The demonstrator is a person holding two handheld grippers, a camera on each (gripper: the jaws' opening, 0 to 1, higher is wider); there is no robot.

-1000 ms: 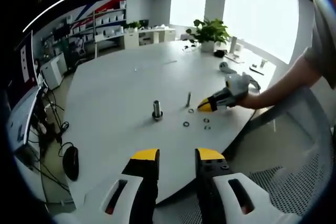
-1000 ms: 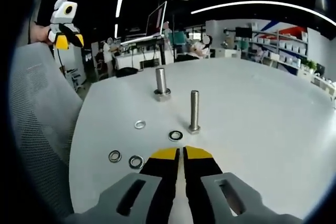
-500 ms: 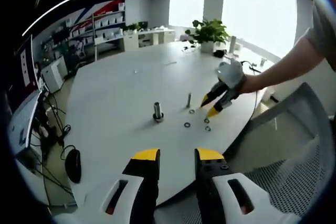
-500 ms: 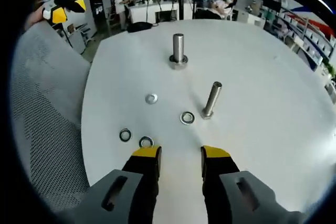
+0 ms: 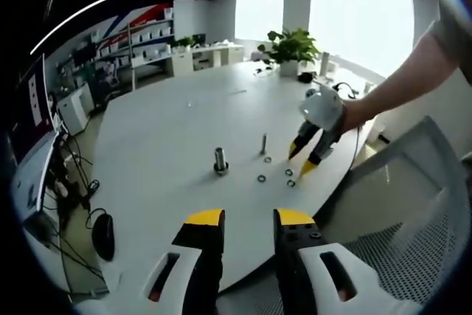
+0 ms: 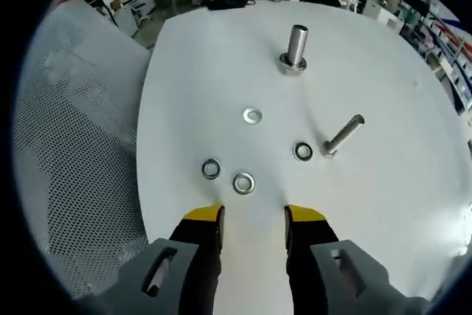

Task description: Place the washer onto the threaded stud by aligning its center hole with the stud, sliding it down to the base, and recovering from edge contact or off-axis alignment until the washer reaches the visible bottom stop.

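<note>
Here, in the right gripper view, the right gripper point(image 6: 251, 219) hangs over the near part of a round white table point(image 6: 383, 204) with its yellow-tipped jaws spread apart and nothing between them. Four flat silver metal washers lie loose on the tabletop ahead of it: the nearest washer point(image 6: 243, 183) sits just beyond the jaw tips, a second washer point(image 6: 212, 168) lies just beside it to the left, a third washer point(image 6: 252, 116) rests farther on, and a fourth washer point(image 6: 302, 151) lies close to the foot of a slim silver threaded stud point(image 6: 343, 135) that stands on the table. Beyond them stands a thicker grey metal post point(image 6: 294, 46) on a wider base. A grey mesh chair back point(image 6: 74, 145) lies along the table's left edge.

In the left gripper view, the left gripper point(image 5: 248, 219) is held well back from the table edge, jaws parted and empty. The right gripper point(image 5: 306, 156) shows there too, held by a person's hand point(image 5: 352, 114), tips pointing down at the washers. A green potted plant point(image 5: 293, 46) stands at the table's far side.
</note>
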